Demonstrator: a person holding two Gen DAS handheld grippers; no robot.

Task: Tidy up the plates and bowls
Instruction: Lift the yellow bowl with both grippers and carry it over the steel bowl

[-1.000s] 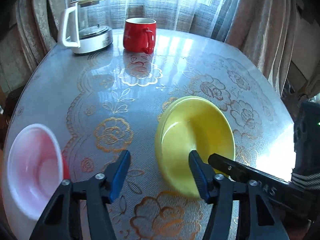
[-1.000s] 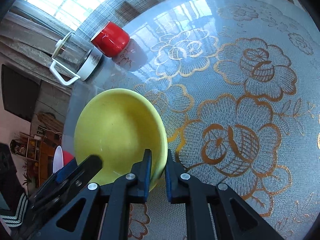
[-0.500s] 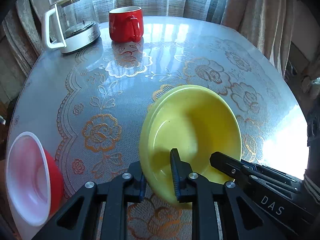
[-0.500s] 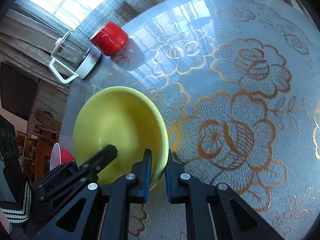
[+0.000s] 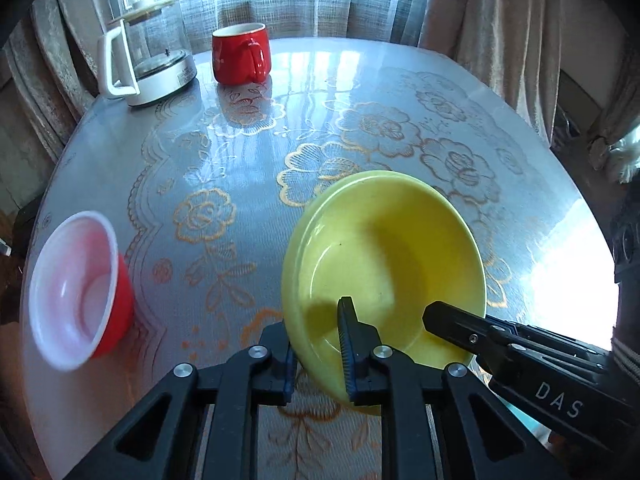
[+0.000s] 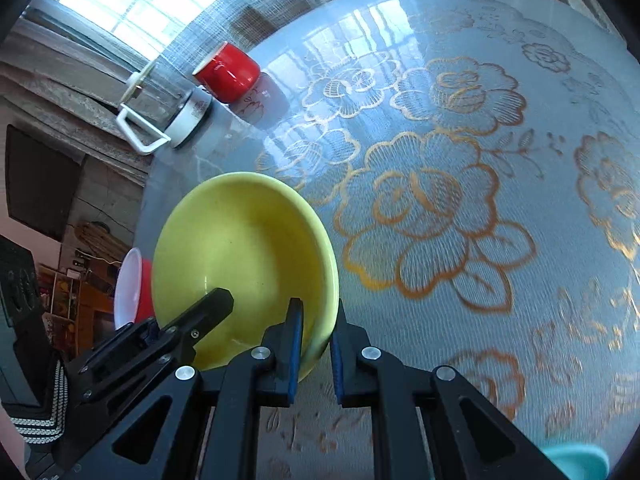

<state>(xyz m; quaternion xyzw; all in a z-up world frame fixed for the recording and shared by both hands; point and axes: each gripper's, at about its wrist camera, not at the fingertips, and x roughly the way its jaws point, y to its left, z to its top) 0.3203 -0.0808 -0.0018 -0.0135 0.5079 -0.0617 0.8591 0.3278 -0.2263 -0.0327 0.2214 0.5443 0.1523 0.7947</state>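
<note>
Both my left tool (image 5: 318, 346) and right tool (image 6: 316, 344) clamp the yellow bowl (image 5: 384, 264) by its near rim, over the worktop (image 5: 280, 140); the red bowl (image 5: 80, 292) remains unstacked, well apart.

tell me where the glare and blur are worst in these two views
Left wrist view: window glare blows out the glossy tabletop at the right edge, and the red plastic bowl with white inside is smeared. Right wrist view: window reflections streak the table near the red ceramic mug, and the gold flower pattern blurs toward the right; the yellow ceramic bowl stays sharp.
</note>
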